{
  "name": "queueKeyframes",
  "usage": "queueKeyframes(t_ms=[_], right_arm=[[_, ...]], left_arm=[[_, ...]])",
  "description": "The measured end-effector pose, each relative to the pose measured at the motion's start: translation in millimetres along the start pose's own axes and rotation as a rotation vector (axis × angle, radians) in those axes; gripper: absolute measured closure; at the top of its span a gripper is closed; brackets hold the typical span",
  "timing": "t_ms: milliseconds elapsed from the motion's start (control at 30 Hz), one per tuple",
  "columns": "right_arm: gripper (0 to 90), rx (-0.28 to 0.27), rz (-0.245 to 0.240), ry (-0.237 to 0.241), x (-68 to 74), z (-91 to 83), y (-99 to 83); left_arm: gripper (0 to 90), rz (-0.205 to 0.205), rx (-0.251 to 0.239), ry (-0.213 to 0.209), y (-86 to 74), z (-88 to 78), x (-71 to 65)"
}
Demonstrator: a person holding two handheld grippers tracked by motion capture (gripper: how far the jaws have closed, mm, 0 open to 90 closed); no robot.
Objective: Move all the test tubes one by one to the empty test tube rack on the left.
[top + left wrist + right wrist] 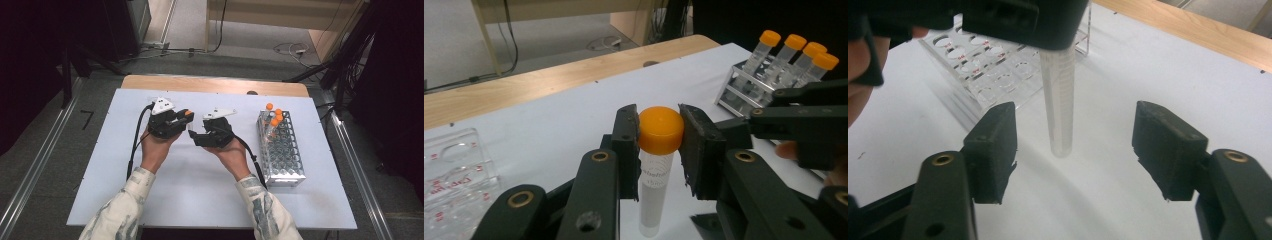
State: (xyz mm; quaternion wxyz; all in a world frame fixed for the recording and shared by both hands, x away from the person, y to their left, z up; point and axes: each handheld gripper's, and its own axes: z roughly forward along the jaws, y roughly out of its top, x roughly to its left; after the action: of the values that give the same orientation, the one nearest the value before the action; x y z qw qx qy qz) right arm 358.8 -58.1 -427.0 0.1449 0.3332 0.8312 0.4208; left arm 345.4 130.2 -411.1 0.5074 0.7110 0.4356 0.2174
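Both forearms come in from the near edge of the white table (150,200), hands raised side by side over its middle. The left gripper (660,132) clamps the orange cap (660,129) of a clear tube (655,190), which hangs upright above the table. The right gripper (1074,137) points at that tube's lower end, jaws spread wide on either side and apart from it. To the right stands a metal rack (285,155) with orange-capped tubes (275,116) at its far end. A clear plastic rack (993,70) lies beyond the grippers.
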Motion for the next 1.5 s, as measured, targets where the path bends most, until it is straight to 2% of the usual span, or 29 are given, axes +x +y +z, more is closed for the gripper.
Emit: queueKeyframes(t_ms=[367, 900, 1300, 1500], right_arm=[[31.3, -0.029, -0.004, -0.009, 0.6, -9.8, -1.6], [30.7, -0.031, 0.016, -0.012, -4.4, -12.8, -5.3], [30.5, -0.028, 0.024, -0.014, -8.1, -14.4, -7.5], [30.3, -0.029, 0.025, -0.015, -8.6, -15.1, -7.5]], left_arm=[[70.4, -0.022, -0.019, 0.031, 7.0, -8.8, 14.7], [70.4, -0.043, -0.072, 0.085, 18.8, -38.1, 36.7], [70.4, -0.058, -0.097, 0.133, 20.0, -56.1, 52.3], [70.4, -0.059, -0.091, 0.157, 17.8, -61.6, 58.6]])
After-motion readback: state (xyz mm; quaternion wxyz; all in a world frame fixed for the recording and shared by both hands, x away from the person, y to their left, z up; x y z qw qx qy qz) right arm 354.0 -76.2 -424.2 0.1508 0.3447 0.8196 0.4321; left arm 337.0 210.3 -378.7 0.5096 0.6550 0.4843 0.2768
